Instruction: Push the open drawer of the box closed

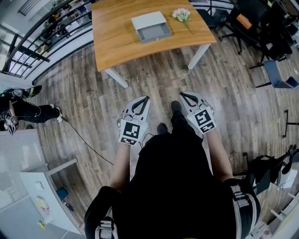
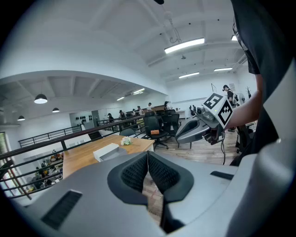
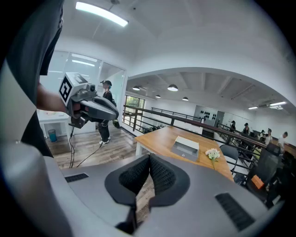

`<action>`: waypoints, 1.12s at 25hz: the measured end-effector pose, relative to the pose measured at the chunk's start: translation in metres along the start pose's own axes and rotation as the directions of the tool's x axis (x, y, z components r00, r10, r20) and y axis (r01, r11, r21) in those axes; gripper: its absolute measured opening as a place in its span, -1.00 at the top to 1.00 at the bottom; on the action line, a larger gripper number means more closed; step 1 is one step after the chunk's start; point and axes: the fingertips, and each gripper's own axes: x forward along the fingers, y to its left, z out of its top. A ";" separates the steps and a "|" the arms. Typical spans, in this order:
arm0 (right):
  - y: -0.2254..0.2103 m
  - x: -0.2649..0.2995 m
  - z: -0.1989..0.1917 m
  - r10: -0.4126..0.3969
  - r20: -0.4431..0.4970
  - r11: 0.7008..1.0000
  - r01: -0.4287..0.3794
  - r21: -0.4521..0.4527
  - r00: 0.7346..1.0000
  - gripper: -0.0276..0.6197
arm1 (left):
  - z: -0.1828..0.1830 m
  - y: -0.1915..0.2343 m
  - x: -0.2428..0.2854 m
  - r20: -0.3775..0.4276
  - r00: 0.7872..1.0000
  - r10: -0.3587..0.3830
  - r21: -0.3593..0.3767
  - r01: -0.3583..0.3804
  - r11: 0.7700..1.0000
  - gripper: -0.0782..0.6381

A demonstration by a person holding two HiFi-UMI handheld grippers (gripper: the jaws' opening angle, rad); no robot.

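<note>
A person in black stands on the wooden floor, left gripper (image 1: 146, 98) and right gripper (image 1: 181, 94) held low in front, both with jaws pressed together on nothing.

Ahead, well apart from them, is the wooden table (image 1: 117, 39). The white box (image 1: 148, 20) sits midway across the tabletop toward its far edge, its grey drawer (image 1: 156, 33) pulled out toward the near edge, flowers (image 1: 181, 14) near the far right corner. I'd say the push runs straight away from the person, and neither gripper is clearly nearer.
</note>
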 end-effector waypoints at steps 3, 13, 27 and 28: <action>-0.003 0.001 0.001 0.008 -0.003 1.000 -0.008 -0.012 1.000 0.87 | 0.001 0.001 0.002 0.006 1.000 0.010 -0.016 -0.010 1.000 0.71; -0.011 0.018 0.000 -0.002 0.005 1.000 0.002 0.002 1.000 0.87 | -0.007 0.012 0.008 -0.024 1.000 0.006 -0.045 -0.007 0.999 0.71; -0.069 0.045 -0.012 -0.012 0.010 0.999 0.012 0.042 1.000 0.87 | 0.012 0.034 0.063 -0.020 1.000 -0.006 -0.066 0.004 0.998 0.71; -0.076 0.049 -0.010 -0.012 0.013 0.999 0.012 0.041 1.000 0.87 | 0.015 0.037 0.069 -0.019 1.000 -0.005 -0.067 0.004 0.998 0.71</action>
